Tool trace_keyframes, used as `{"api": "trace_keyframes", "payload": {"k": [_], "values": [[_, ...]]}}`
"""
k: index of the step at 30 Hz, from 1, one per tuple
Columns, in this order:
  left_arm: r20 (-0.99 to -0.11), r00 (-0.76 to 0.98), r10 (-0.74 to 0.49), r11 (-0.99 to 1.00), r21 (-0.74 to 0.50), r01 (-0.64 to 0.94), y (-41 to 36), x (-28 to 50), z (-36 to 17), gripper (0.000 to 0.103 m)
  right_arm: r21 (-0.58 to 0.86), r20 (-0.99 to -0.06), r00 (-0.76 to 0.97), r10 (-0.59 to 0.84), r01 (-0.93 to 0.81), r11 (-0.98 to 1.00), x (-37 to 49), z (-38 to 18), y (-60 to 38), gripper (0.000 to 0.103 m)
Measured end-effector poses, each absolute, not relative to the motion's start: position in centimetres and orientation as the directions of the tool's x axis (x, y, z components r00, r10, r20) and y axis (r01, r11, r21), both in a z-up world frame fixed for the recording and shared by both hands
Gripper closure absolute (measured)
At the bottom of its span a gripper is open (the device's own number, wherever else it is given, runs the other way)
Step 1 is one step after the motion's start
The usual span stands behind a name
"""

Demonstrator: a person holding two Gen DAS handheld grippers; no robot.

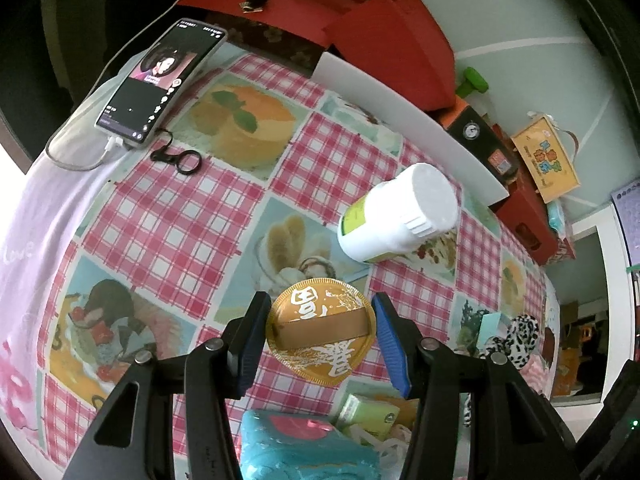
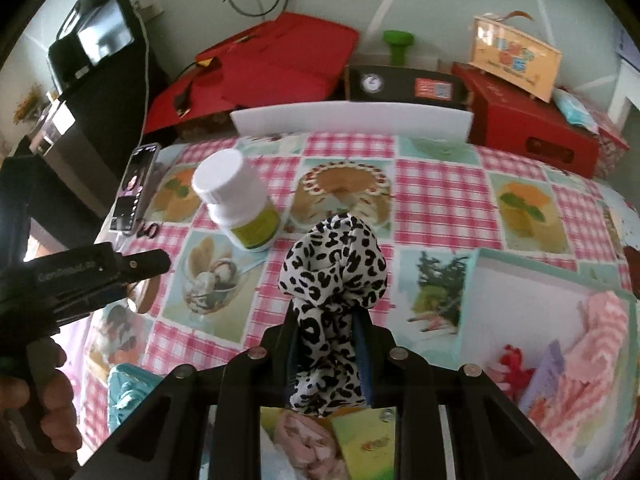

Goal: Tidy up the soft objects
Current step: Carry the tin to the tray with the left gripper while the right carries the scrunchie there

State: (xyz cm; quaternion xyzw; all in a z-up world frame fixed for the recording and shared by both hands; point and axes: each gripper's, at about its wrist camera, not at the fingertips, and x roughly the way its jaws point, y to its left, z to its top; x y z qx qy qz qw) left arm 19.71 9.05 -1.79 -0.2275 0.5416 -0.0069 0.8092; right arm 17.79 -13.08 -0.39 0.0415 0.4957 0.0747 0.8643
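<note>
My right gripper [image 2: 326,320] is shut on a black-and-white leopard-print cloth [image 2: 334,268], held above the checked tablecloth; the cloth also shows in the left wrist view [image 1: 520,340]. To its right stands a mint box [image 2: 520,280] holding pink soft items [image 2: 592,344]. My left gripper [image 1: 320,320] has its blue pads on both sides of a round gold tin [image 1: 320,336] and holds it above the table. It appears from the side in the right wrist view [image 2: 132,276].
A white pill bottle [image 1: 396,216] [image 2: 240,204] lies on the tablecloth. A phone [image 1: 160,80] with a cable and black scissors [image 1: 180,158] lie at the left. Red boxes [image 1: 360,28] and a white board [image 2: 352,120] line the back. A teal pouch [image 1: 304,448] lies near.
</note>
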Motion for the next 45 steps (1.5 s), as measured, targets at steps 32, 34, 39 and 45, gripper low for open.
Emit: {"api": "trace_keyframes", "payload": {"k": [32,34,39,45], "values": [[-0.852,0.375,-0.366,0.93,-0.333,0.152,-7.3,18.1,1.2,0.049,0.134,-0.782,0.598,-0.177,0.439,0.889,12.2,4.4,-35.4,0.077],[-0.849,0.364,-0.382,0.923,-0.332,0.193,-8.9,17.7,1.2,0.049,0.137,-0.783,0.592,-0.191,0.464,0.875,11.8,4.5,-36.4,0.077],[-0.844,0.335,-0.419,0.897,-0.329,0.294,-12.7,16.8,0.7,0.049,0.148,-0.782,0.589,-0.204,0.493,0.857,11.0,4.7,-37.9,0.076],[-0.83,0.345,-0.439,0.88,-0.318,0.353,-15.8,16.8,-0.2,0.049,0.166,-0.797,0.581,-0.165,0.473,0.865,11.6,3.6,-37.9,0.075]]}}
